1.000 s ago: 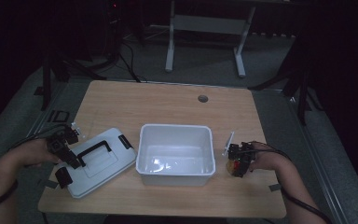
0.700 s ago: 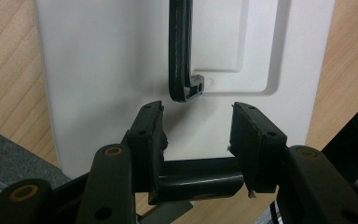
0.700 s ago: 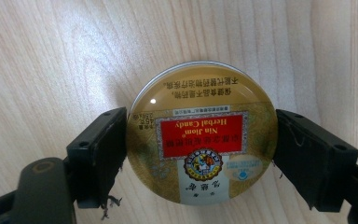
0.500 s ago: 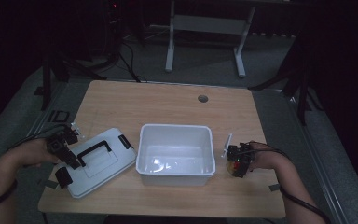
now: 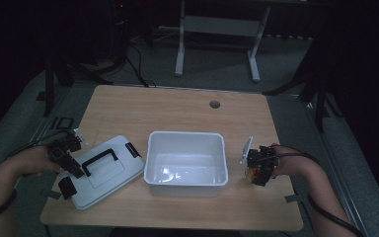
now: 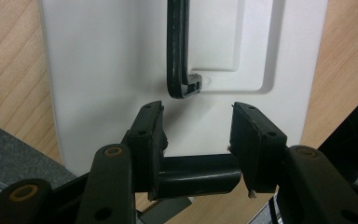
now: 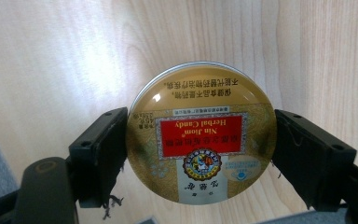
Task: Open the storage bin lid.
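Right gripper view: a round gold candy tin (image 7: 201, 133) with a red label is clamped at its rim between the right gripper (image 7: 200, 154)'s jaws, above the table (image 7: 51, 56) just right of the empty white bin (image 5: 186, 163), seemingly for dropping in. The left gripper (image 6: 196, 140) is held open over the white lid (image 6: 107, 70), by its black handle (image 6: 179, 51).
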`<state>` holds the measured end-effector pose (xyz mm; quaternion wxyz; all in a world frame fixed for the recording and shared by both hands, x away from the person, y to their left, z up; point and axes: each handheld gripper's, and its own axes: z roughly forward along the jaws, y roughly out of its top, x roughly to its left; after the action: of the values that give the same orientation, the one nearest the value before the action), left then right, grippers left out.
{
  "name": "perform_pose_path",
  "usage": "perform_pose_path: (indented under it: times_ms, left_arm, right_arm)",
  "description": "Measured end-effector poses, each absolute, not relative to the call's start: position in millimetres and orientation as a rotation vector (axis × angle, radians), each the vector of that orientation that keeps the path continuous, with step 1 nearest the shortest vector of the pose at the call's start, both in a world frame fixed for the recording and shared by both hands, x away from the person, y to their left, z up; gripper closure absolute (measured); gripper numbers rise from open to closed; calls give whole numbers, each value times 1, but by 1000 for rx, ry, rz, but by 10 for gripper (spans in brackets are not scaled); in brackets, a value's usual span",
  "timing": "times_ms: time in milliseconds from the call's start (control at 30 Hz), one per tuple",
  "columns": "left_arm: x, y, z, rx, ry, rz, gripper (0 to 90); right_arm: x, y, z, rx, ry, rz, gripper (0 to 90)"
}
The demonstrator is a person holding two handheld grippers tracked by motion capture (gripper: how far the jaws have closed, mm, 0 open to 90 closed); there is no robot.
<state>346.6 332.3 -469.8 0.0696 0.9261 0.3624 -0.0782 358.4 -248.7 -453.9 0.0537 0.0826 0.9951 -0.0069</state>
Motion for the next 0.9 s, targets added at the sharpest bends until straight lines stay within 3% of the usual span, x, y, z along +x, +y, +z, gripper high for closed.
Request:
perform_pose_path:
  times_ms: [900]
  left_arm:
    - [346, 329, -468, 2812, 1082, -223, 536]
  right_arm:
    - [335, -208, -379, 151, 2995, -6, 210]
